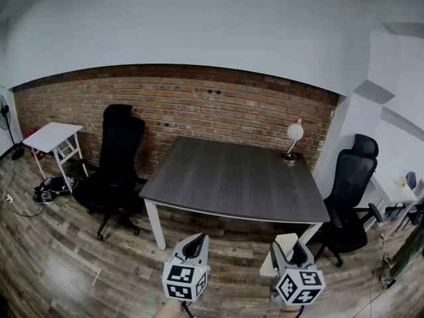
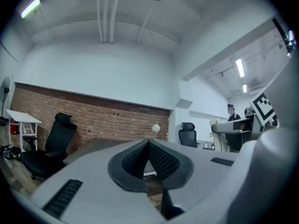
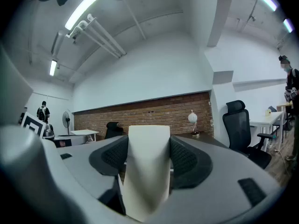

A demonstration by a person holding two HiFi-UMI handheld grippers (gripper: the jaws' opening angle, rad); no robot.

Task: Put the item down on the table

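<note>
I am gripping the smooth cream rounded block (image 3: 147,181) in my right claw (image 3: 148,141), whose jaws are standing wide with their pads pressing on its sides. It is hanging just short of the near edge of the dark grey wooden table (image 1: 232,177). The tabletop is stretching out ahead, with a white globe lamp (image 1: 294,132) sitting at its far right corner. My left claw (image 2: 148,144) is clenched on nothing.
</note>
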